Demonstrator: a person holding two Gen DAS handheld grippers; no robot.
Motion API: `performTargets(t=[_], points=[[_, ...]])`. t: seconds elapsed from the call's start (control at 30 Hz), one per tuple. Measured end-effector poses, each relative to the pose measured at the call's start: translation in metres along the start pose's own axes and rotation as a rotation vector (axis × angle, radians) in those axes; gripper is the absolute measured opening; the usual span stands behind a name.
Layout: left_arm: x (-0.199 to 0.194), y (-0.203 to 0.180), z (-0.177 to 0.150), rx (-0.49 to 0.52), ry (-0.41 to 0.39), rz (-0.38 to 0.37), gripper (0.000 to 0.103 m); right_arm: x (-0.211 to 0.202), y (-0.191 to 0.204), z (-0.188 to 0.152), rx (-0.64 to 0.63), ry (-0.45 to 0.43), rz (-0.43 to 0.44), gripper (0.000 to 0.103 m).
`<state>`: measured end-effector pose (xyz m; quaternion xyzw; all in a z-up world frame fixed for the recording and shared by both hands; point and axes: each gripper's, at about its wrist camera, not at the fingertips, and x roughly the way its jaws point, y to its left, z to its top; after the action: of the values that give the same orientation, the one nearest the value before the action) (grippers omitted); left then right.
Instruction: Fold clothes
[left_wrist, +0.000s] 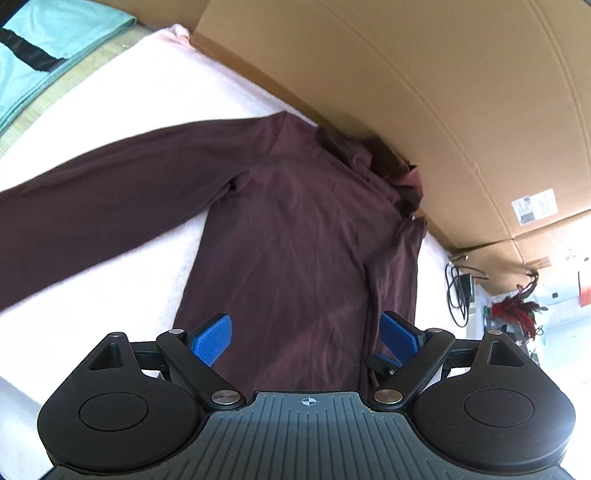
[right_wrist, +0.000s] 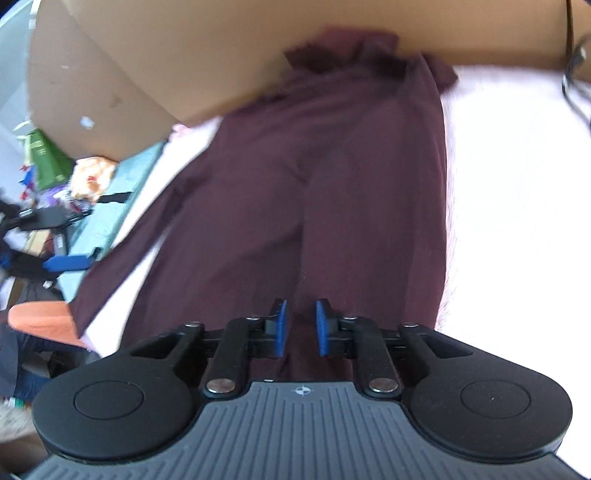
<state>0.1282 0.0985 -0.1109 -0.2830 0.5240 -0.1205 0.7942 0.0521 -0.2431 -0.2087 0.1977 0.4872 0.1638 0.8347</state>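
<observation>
- Left wrist view: my left tool (left_wrist: 304, 338) hangs over the hem of the dark maroon long-sleeved shirt (left_wrist: 295, 229), its blue ribbed pads spread wide and holding nothing.
- The shirt lies flat on a white fleecy cover (left_wrist: 122, 85). One sleeve stretches out to the left and runs off the frame edge; the other side is folded in over the body.
- The collar is rumpled against a big brown cardboard box (left_wrist: 424, 74), and I cannot make out its shape.
- A folded teal cloth with a black band (left_wrist: 33, 48) lies at the far left, cut off by the frame. Black cables (left_wrist: 458, 291) dangle at the right.
- Right wrist view: this picture is blurred. My right tool (right_wrist: 300, 328) is low over the shirt (right_wrist: 351, 184), pads close together with a narrow gap; I cannot tell whether fabric is pinched between them.
- The left tool's blue pad (right_wrist: 68, 263) shows small at the left, beyond the sleeve.
- An orange seat (right_wrist: 40, 317) and clutter behind it are too smeared to name.
</observation>
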Motion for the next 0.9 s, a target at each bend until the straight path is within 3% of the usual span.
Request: performTargets(t=[0.03,0.3,0.5,0.67,0.9], points=[[0.0,0.001,-0.001,0.006,0.005,-0.002,0.094,0.004,0.001,-0.001,0.0,0.001,-0.006,0.01],[0.012,0.01,0.003,0.057,0.083,-0.093,0.096,-0.03,0.029,-0.005,-0.011,-0.095,-0.086,0.012],[0.036,0.004,0.001,0.105,0.186,-0.176,0.096,-0.006,0.06,-0.02,-0.051,-0.042,-0.191,0.012],[0.046,-0.008,-0.006,0.162,0.232,-0.195,0.096,0.012,0.059,-0.019,-0.043,-0.08,-0.337,0.012],[0.045,-0.01,-0.004,0.171,0.234,-0.202,0.097,0.023,0.05,-0.017,-0.01,-0.075,-0.339,0.011]])
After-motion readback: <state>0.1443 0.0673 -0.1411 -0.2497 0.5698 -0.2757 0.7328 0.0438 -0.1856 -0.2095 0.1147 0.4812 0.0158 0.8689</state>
